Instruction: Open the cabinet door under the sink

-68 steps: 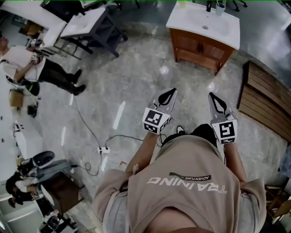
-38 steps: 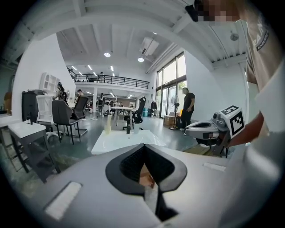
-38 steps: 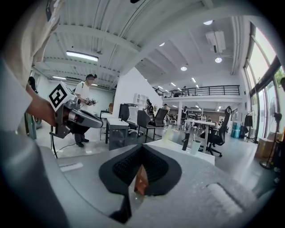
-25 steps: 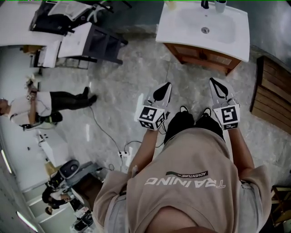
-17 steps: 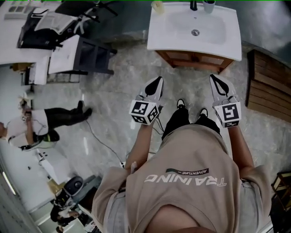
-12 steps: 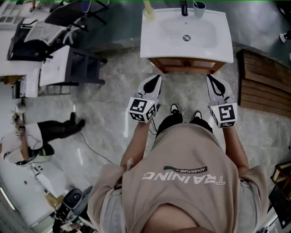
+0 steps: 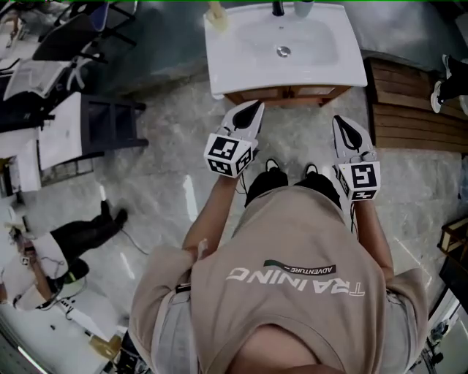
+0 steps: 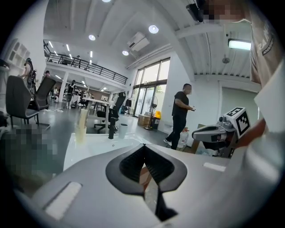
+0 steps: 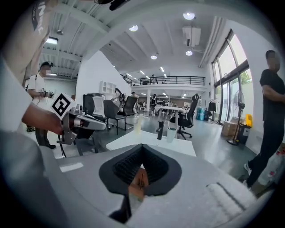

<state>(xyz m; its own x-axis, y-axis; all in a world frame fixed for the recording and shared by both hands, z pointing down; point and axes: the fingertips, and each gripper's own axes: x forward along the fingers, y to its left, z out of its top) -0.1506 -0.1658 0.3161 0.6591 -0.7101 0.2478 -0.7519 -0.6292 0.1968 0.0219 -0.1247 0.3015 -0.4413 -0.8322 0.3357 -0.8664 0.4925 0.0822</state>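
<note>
A white sink top (image 7: 322, 55) sits on a wooden cabinet (image 7: 281, 93) straight ahead of me, and only a thin strip of the cabinet front shows under the top. My left gripper (image 7: 254, 109) hovers just in front of the cabinet's left part, shut and empty. A little further back on the right, my right gripper (image 7: 341, 123) is also shut and empty. In the left gripper view the left gripper (image 8: 143, 149) has its jaws meeting, with the sink top (image 8: 95, 144) beyond. In the right gripper view the right gripper (image 9: 141, 150) shows a sliver of cabinet (image 9: 139, 180) wood behind its joined jaws.
A faucet (image 7: 278, 7), a cup (image 7: 303, 7) and a pale bottle (image 7: 216, 14) stand on the sink's back edge. A wooden slat platform (image 7: 409, 109) lies to the right, a dark desk frame (image 7: 110, 124) to the left. A person in black (image 8: 180, 113) stands beyond.
I have walked up to the sink cabinet, which now lies right in front of both grippers. Both grippers stayed shut, and the left one moved further forward than the right.
</note>
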